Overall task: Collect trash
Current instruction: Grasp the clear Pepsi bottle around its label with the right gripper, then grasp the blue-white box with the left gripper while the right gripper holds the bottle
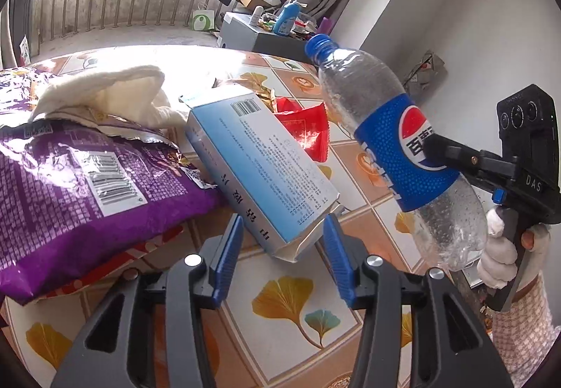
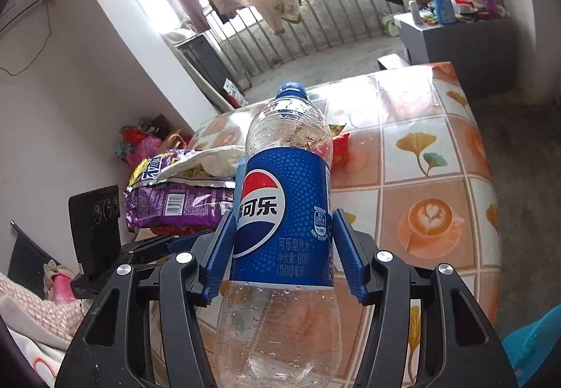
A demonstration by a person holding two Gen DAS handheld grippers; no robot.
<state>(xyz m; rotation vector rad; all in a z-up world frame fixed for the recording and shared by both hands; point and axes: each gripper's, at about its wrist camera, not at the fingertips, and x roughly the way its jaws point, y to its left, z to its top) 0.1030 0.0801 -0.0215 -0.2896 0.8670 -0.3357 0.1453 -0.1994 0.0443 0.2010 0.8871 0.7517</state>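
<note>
Firmly, right hand-held gripper (image 2: 282, 247) (half-open) clamps bottle (image 2: 285, 212)

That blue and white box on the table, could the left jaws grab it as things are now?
Probably yes. The left gripper stands open, the box has its near end just ahead of the jaws, and nothing lies between them.

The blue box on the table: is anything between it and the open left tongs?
Nothing visible. The left tongs are open, and the near end of the box lies just before them. The purple bag lies beside the box, not between.
</note>
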